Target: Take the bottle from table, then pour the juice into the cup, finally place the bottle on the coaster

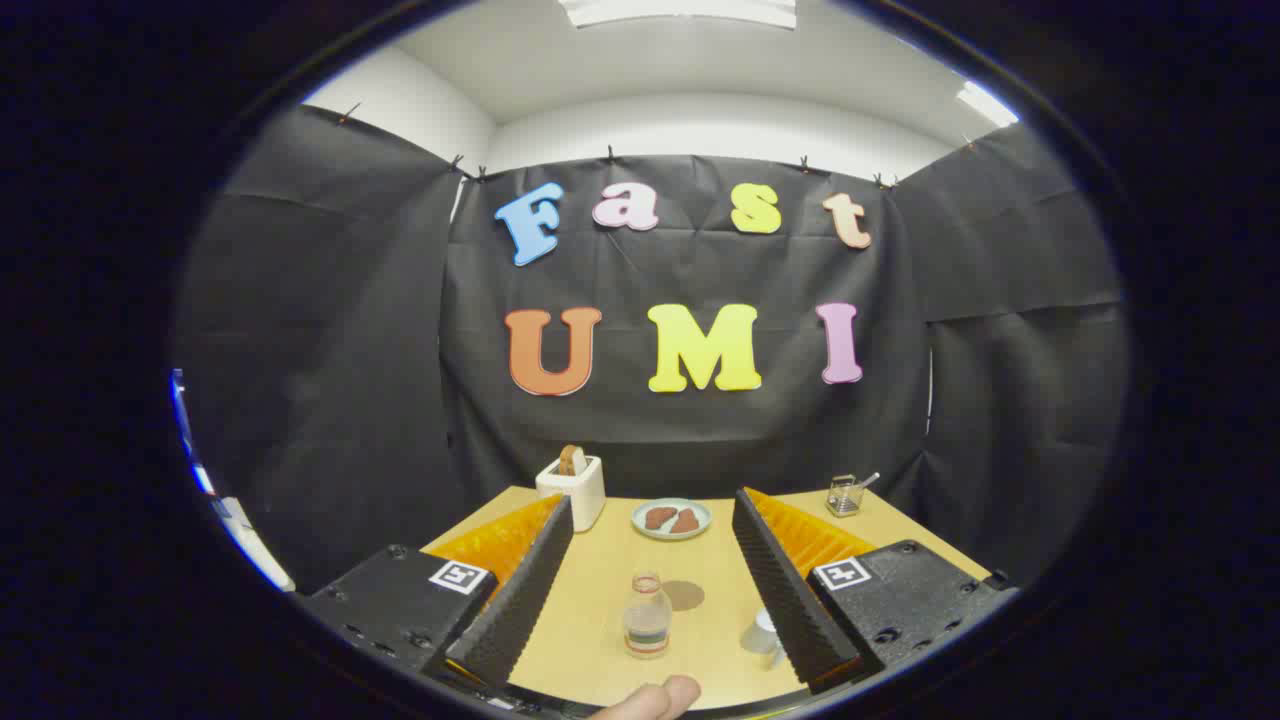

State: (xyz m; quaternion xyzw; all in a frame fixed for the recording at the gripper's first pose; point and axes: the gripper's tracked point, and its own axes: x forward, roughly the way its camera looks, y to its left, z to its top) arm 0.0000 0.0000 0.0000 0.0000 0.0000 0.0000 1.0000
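Note:
A small clear bottle [647, 615] with a striped label stands upright on the wooden table [600, 600], between my two fingers and untouched by them. Just behind it lies a round brown coaster [685, 595]. A pale cup [763, 637] stands to the bottle's right, partly hidden by my right finger [785, 590]. My gripper [652, 510] hovers above the table, wide open, with its ridged black pads far apart and nothing held.
A white toaster [572, 488] with a slice of bread stands at the table's back left. A plate [671, 519] with brown pieces sits at the back middle, a glass holder [846, 494] with a spoon at the back right. A fingertip [650, 700] shows at the near edge.

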